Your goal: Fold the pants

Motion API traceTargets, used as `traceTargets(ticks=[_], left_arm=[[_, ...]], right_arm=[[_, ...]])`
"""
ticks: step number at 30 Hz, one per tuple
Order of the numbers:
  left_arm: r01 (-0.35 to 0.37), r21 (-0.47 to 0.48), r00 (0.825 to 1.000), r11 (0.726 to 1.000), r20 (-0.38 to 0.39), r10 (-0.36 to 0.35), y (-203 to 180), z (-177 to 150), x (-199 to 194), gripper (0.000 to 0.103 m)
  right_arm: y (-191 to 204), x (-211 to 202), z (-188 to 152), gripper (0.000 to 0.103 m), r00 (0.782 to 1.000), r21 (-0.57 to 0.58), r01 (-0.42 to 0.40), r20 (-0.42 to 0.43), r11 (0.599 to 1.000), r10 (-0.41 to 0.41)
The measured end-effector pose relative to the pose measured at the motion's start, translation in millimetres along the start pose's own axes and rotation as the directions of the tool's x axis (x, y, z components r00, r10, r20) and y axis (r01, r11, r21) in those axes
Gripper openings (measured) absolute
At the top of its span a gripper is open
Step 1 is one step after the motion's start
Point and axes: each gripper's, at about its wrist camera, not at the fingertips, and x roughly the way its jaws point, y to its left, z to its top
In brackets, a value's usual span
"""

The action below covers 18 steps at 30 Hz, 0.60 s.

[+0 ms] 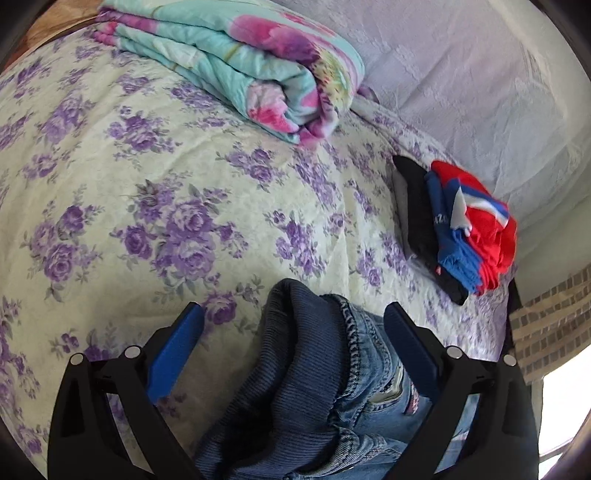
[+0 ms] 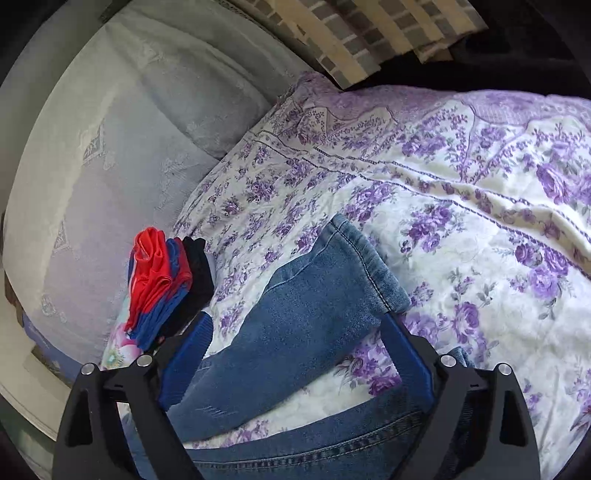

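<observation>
Blue denim pants (image 1: pixel 306 369) lie on the purple-flowered bedspread (image 1: pixel 129 166). In the left wrist view their dark ribbed waistband (image 1: pixel 291 350) is bunched up between the fingers of my left gripper (image 1: pixel 293 312). Its jaws stand wide apart and do not press on the cloth. In the right wrist view one pant leg (image 2: pixel 295 332) runs diagonally up to its hem (image 2: pixel 369 258), and another denim part (image 2: pixel 314 443) crosses below. My right gripper (image 2: pixel 297 321) is open around this leg, and the hem lies close to the right finger (image 2: pixel 402 350).
A folded turquoise and pink quilt (image 1: pixel 240 62) lies at the far side of the bed. A stack of folded red, blue and black clothes (image 1: pixel 461 225) (image 2: pixel 162 284) sits by the pale lilac pillow (image 1: pixel 480 74) (image 2: pixel 92 166). A brick-patterned surface (image 2: pixel 369 33) lies beyond the bed edge.
</observation>
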Motion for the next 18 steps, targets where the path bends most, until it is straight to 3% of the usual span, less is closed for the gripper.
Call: traceTargets(ticks=[1, 4, 6, 7, 8, 12, 15, 18], left_arm=[[-0.003, 0.039, 1.000, 0.999, -0.027, 0.004, -5, 0, 5, 0.095], [0.008, 0.153, 0.997, 0.988, -0.080, 0.005, -24, -6, 11, 0.055], [-0.002, 0.190, 0.998, 0.982, -0.063, 0.015, -30, -9, 8, 0.044], [0.014, 0.182, 0.998, 0.983, -0.065, -0.002, -29, -10, 6, 0.034], [0.017, 0.164, 0.999, 0.986, -0.052, -0.008, -26, -9, 3, 0.013], [0.103, 0.071, 0.994, 0.992, 0.029, -0.105, -7, -2, -16, 0.010], [0.063, 0.085, 0.990, 0.994, 0.118, -0.073, -10, -6, -27, 0.009], [0.026, 0.085, 0.972, 0.996, 0.229, -0.045, -12, -8, -45, 0.009]], right_arm=[[4, 2, -2, 0.093, 1.000, -0.029, 0.000, -0.002, 1.000, 0.000], [6, 1, -4, 0.093, 1.000, -0.053, -0.014, -0.005, 0.998, 0.014], [2, 3, -4, 0.093, 1.000, -0.037, -0.016, -0.005, 0.999, 0.016], [0, 5, -5, 0.093, 1.000, -0.029, -0.016, -0.009, 0.999, 0.016], [-3, 6, -5, 0.093, 1.000, -0.020, -0.016, -0.014, 1.000, 0.016], [-2, 5, -7, 0.093, 1.000, -0.021, -0.017, -0.003, 1.000, 0.017], [10, 3, -5, 0.093, 1.000, -0.058, -0.025, 0.007, 0.998, 0.025], [33, 5, 1, 0.093, 0.998, -0.114, -0.067, 0.003, 0.991, 0.067]])
